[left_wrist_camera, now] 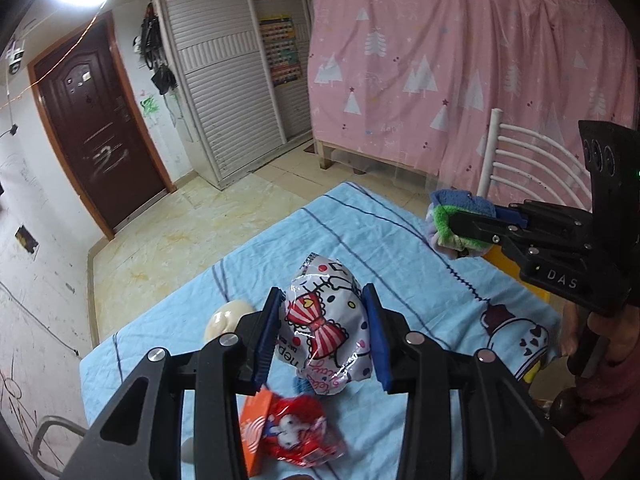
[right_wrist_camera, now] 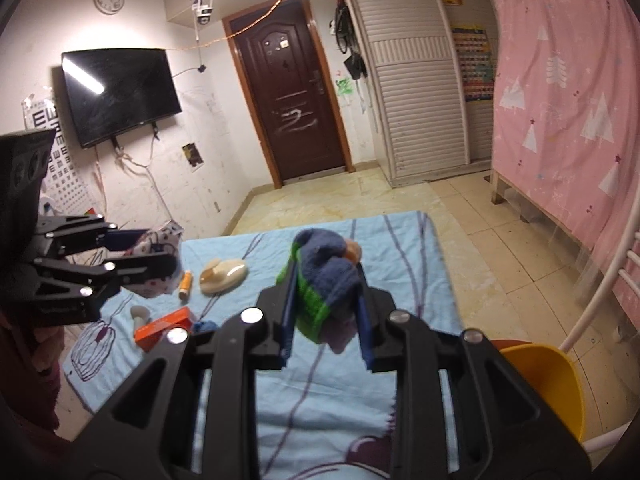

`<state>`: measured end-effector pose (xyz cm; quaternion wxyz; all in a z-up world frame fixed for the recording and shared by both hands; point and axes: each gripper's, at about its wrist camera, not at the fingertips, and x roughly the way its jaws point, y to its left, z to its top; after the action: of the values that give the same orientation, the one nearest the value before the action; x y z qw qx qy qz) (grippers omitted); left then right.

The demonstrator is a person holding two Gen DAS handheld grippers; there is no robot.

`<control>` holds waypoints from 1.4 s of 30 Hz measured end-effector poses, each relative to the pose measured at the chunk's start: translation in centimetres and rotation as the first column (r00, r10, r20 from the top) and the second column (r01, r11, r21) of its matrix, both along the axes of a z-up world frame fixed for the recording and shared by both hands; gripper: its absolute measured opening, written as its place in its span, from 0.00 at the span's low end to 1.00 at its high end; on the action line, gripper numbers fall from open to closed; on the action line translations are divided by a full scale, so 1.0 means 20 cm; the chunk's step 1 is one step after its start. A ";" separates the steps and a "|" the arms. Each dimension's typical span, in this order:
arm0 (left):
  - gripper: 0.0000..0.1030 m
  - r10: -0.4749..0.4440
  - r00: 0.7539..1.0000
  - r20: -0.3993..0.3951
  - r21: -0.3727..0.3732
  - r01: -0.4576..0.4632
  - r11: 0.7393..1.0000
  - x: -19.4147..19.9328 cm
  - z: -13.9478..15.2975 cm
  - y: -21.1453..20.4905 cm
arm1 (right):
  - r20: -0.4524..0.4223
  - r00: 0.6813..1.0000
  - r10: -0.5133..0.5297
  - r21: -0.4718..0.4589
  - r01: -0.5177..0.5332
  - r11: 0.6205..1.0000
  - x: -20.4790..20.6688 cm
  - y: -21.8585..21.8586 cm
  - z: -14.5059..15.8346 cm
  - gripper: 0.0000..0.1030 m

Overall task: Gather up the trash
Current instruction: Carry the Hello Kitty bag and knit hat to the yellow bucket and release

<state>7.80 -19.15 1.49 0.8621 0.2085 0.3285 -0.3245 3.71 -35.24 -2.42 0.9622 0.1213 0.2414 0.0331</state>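
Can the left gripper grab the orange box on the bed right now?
Probably not yet. The left gripper is shut on the cartoon snack bag, so its jaws are full. The orange box lies uncovered on the blue sheet.

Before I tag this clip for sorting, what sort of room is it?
Probably a lived-in bedroom: a pink tree-print curtain draped round a bed frame, a white louvred wardrobe, and a black wall-mounted television.

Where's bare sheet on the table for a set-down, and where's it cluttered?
Bare: the blue sheet on the chair side, and its near middle beside the yellow bin. Crowded: the opposite side, with the cream dish, small bottle, orange box and red packet.
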 end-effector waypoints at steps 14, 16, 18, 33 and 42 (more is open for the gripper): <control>0.31 -0.149 0.989 -0.023 0.012 0.149 0.989 -0.10 -0.02 -0.53 | -0.023 0.977 -0.213 0.034 0.214 0.976 -0.27 -0.48 -0.08 0.24; 0.31 -0.167 0.985 -0.034 0.012 0.168 0.986 -0.12 -0.03 -0.62 | -0.033 0.972 -0.231 0.034 0.232 0.972 -0.30 -0.52 -0.10 0.24; 0.31 -0.184 0.982 -0.044 0.014 0.185 0.983 -0.14 -0.04 -0.71 | -0.036 0.968 -0.249 0.033 0.250 0.968 -0.33 -0.56 -0.12 0.24; 0.34 -0.268 0.958 -0.102 0.018 0.272 0.962 -0.30 -0.11 -1.13 | 0.001 0.922 -0.386 0.103 0.384 0.917 -0.54 -0.81 -0.13 0.38; 0.47 -0.302 0.944 -0.130 0.032 0.308 0.951 -0.38 -0.15 -1.23 | 0.024 0.912 -0.409 0.128 0.403 0.906 -0.59 -0.85 -0.11 0.45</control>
<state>0.15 -43.78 -1.42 0.7738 0.2587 0.3534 -0.4576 -8.13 -52.25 -4.58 0.9448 0.2257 0.1844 -0.1501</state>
